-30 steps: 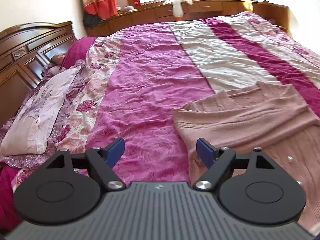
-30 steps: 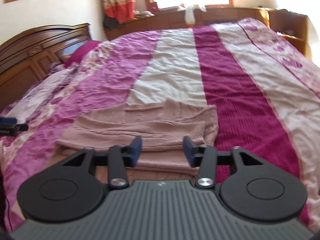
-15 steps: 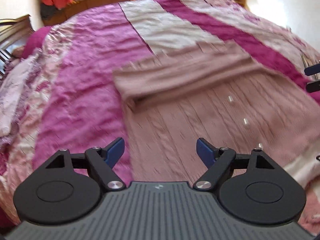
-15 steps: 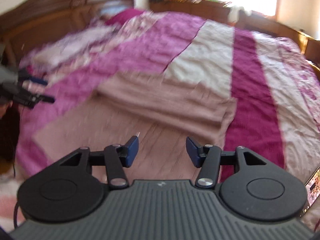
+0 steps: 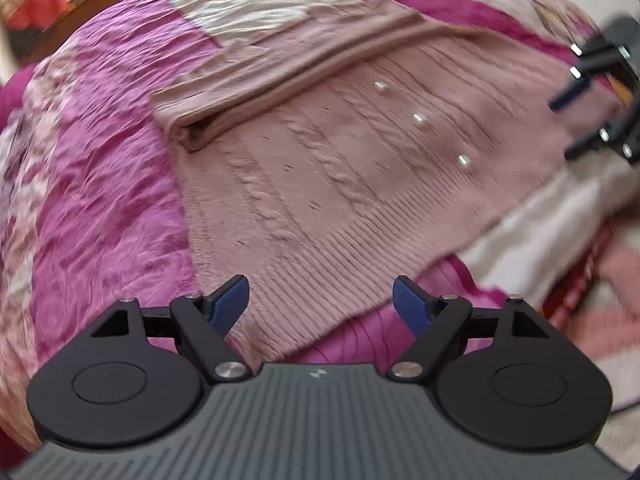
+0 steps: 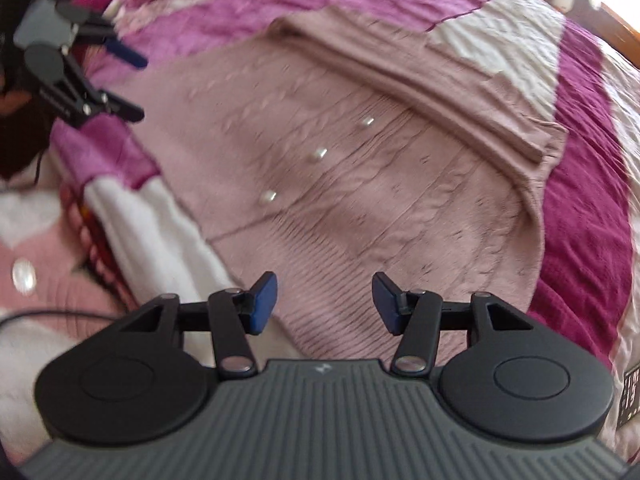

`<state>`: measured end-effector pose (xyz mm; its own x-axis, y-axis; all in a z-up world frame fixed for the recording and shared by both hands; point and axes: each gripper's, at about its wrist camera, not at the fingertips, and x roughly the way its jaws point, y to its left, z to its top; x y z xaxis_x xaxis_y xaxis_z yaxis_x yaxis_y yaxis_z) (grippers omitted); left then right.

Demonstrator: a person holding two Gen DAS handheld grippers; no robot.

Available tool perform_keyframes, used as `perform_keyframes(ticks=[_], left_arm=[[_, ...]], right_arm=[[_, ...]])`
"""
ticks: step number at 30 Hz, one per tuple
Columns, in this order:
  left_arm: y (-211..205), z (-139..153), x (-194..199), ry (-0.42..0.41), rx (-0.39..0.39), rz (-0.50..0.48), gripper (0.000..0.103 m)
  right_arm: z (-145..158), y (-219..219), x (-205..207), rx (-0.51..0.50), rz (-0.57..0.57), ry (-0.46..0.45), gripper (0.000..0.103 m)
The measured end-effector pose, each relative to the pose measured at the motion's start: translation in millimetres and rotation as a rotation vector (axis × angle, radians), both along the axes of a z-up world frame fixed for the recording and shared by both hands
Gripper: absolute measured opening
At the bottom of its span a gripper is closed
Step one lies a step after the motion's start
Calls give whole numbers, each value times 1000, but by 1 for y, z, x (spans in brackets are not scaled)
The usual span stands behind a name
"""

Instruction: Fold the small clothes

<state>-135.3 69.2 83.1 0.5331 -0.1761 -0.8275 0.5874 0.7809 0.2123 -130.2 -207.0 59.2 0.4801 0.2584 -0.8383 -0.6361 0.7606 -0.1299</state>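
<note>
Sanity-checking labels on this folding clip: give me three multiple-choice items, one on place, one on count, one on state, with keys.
1. Where does the pink sweater lie?
A. on the striped bedspread
B. on a chair
C. on the floor

2. How many pearl buttons show on its front?
A. one
B. three
C. six

3. What state is the left gripper in?
A. shut on the hem
B. shut and empty
C. open, nothing pinched

Key: 1 A, magenta quilt shows around the knit; 2 B, three white beads in a row; 3 C, the blue pads stand apart above the ribbed hem.
</note>
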Motion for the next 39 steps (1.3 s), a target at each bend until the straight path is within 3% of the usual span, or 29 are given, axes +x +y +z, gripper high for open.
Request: perform_keyframes(ticks=[6, 18, 27, 29, 31, 34, 39], left_arm=[[-19, -20, 0, -37, 169, -92, 84], [-30, -42, 24, -43, 186, -52, 84], [-29, -54, 29, -77, 175, -26, 84], [-32, -55, 27, -95, 171, -28, 76], [-35, -54, 23, -100, 153, -33, 56], [-37, -53, 19, -102, 118, -25, 30], [-36, -46, 19, -117, 34, 41, 12]], right_arm=[[-17, 7, -3, -129, 70, 7, 55], [-30, 13, 12, -160, 3, -67, 55], [-33, 0, 17, -90, -85, -106, 50], [-34, 0, 16, -71, -95, -114, 44], [-33, -1, 15, -47, -108, -121, 25], [-30, -3, 13, -15, -136, -141, 19], [-22, -7, 14, 49, -189, -178, 12]])
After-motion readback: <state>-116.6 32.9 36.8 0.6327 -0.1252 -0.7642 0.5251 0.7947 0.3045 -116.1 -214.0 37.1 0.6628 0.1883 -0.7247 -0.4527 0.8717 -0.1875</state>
